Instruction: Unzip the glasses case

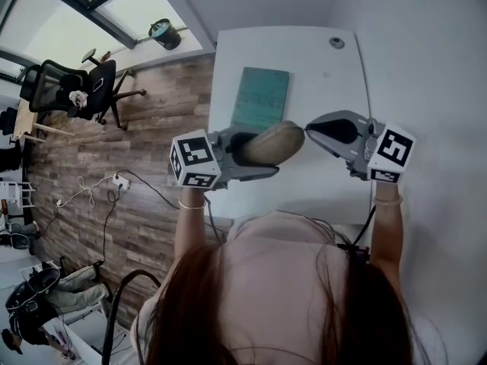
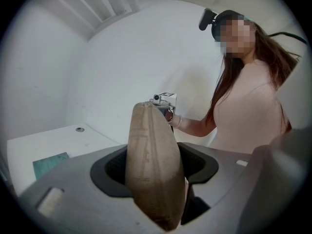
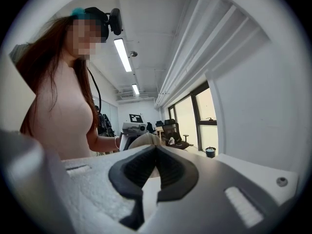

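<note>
A tan, oval glasses case (image 1: 270, 144) is held up above the white table (image 1: 319, 67). My left gripper (image 1: 259, 152) is shut on the case, whose narrow edge stands between the dark pads (image 2: 109, 172) in the left gripper view. My right gripper (image 1: 307, 130) is shut, and its tips meet right at the case's right end. In the right gripper view the closed jaws of the right gripper (image 3: 156, 149) hide most of the case (image 3: 146, 140) behind them. I cannot see the zipper pull, so I cannot tell whether it is pinched.
A teal pad (image 1: 261, 97) lies on the table behind the case. A round cable hole (image 1: 336, 42) sits near the far right corner. A white wall runs along the right. On the wooden floor to the left stand an office chair (image 1: 76, 90) and a bin (image 1: 164, 33).
</note>
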`<state>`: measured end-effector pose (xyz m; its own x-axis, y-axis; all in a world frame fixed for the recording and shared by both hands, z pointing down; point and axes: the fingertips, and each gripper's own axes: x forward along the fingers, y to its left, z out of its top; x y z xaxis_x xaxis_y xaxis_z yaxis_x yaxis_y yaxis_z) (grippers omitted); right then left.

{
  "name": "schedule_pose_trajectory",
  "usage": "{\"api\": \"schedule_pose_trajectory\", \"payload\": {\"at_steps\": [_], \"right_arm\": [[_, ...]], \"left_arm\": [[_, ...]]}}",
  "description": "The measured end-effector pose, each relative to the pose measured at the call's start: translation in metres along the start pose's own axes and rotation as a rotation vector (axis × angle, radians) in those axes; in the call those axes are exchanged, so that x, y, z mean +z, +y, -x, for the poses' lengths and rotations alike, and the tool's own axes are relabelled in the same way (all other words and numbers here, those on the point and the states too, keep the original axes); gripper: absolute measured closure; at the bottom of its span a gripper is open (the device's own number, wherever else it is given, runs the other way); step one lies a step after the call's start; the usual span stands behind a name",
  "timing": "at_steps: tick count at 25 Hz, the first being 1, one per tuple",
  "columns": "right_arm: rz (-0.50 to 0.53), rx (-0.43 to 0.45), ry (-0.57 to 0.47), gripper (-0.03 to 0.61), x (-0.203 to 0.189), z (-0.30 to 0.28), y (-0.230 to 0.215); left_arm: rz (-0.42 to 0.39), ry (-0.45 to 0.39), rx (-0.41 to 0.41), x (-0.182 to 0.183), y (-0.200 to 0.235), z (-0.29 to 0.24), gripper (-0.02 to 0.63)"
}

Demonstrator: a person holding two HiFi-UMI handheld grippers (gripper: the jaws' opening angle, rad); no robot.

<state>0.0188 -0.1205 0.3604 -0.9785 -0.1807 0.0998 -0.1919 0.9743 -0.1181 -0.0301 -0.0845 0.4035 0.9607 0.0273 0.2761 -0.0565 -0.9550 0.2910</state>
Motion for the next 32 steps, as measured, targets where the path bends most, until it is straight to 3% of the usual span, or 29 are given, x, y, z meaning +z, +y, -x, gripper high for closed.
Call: {"api": "schedule_pose_trajectory", "payload": {"at_steps": [16,32], "right_arm": [[-0.038,-0.019,-0.036,0.575,-0.007,0.0,-0.004],[-0.063,-0.082,-0.117,0.575,0.007,0.001,-0.011]], "left_arm": [[0.091,-0.141,-0.043,0.008,0.001,0.003,0.325],[0.193,-0.351,-0.093,0.026,0.006,0.009,0.324]]}}
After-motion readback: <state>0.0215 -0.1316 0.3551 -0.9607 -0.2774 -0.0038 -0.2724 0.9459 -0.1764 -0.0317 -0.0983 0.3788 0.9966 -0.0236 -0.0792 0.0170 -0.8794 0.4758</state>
